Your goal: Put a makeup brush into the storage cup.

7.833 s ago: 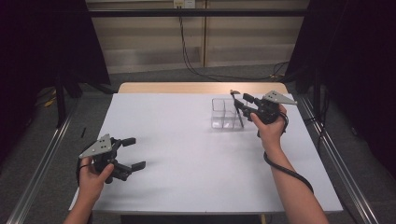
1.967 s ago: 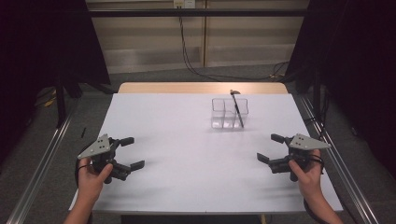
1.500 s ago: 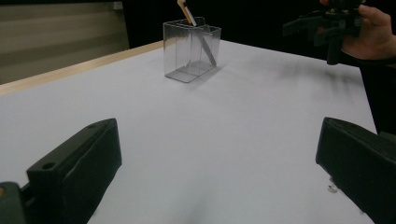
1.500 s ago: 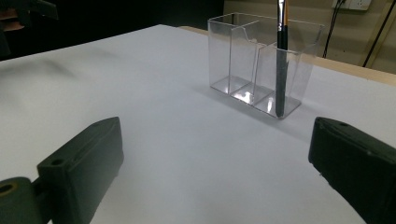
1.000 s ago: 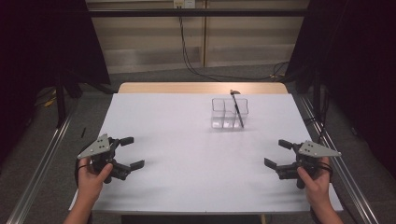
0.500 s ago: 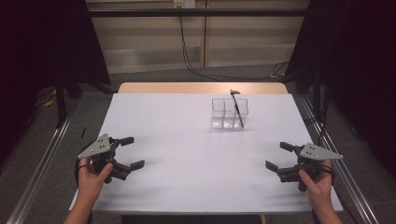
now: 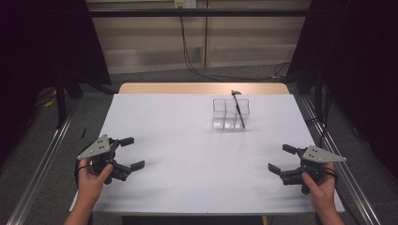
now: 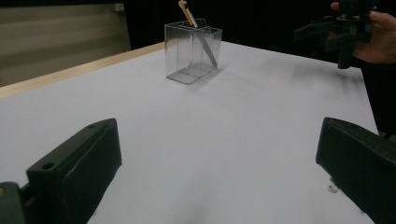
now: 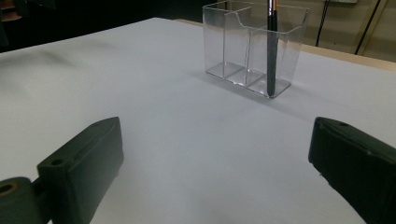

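Note:
A clear plastic holder with several compartments stands at the back right of the white table. A dark brush leans in its right compartment, handle tip up. In the right gripper view the holder is ahead with the brush upright in it. The left gripper view has the holder far off. My left gripper hangs open near the front left edge, empty. My right gripper is open and empty near the front right edge, well short of the holder.
A bare wooden strip runs along the table's far edge. Metal rails flank both sides. Cables hang over the floor behind. In the left gripper view the other hand and gripper show at the top right.
The right gripper has drawn back from the holder to the front right edge, leaving the brush in the holder. The left gripper has stayed put.

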Available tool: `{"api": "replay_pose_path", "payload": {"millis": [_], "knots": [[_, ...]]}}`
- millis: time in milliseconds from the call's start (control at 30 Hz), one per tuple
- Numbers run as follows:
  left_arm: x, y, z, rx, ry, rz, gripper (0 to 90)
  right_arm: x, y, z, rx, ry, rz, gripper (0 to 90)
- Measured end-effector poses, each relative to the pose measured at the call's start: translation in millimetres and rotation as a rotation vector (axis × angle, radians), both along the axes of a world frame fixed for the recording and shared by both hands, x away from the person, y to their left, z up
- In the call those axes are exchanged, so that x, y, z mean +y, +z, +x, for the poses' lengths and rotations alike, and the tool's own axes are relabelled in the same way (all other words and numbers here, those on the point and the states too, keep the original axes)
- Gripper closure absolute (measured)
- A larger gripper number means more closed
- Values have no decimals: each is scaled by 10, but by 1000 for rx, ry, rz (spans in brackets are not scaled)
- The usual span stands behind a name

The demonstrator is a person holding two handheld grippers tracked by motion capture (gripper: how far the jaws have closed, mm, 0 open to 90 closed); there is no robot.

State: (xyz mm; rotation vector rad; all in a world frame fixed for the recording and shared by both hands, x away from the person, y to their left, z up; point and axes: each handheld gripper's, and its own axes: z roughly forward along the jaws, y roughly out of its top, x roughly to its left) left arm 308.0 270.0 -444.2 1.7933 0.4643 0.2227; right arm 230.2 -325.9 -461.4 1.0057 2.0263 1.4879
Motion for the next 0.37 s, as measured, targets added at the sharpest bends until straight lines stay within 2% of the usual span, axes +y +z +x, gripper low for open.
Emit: {"api": "replay_pose_path", "payload": {"millis": [367], "knots": [[-3, -7, 2, 3, 0, -2, 0, 5, 1, -3, 0, 2, -6, 30]]}}
